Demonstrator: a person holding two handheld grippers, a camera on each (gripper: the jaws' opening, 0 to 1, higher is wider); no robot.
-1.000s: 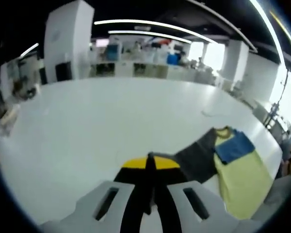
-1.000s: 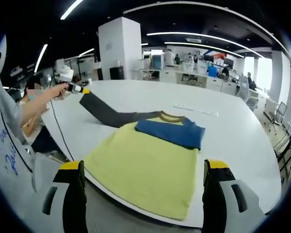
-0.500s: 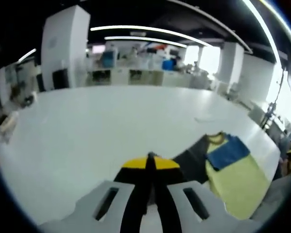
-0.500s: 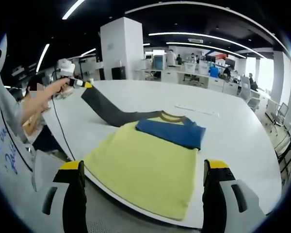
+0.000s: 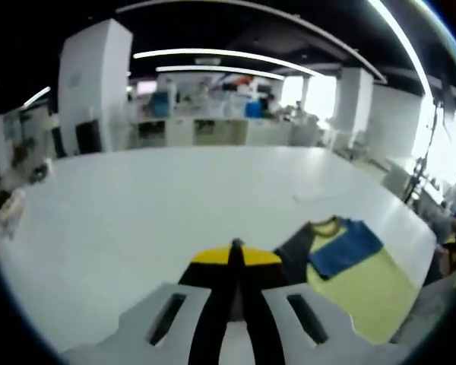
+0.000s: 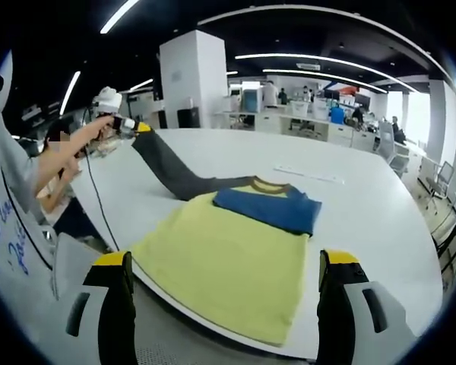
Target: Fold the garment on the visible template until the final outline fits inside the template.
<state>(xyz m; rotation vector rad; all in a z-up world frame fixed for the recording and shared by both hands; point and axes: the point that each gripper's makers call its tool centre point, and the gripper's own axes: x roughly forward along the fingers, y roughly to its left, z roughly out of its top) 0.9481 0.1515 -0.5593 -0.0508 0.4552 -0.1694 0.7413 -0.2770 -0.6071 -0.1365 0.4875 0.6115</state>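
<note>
Grey sleeve (image 6: 171,169) now lifted higher

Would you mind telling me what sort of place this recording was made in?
Most likely an open-plan office or lab. A large white table holds the garment, rows of desks and workstations stand behind it, long strip lights run along a dark ceiling, and people are working at the far desks.

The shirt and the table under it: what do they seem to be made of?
Shirt: looks like soft knit cloth, matte; the grey sleeve drapes limply from the left gripper. Table: smooth white hard top, slight sheen, probably laminate.
</note>
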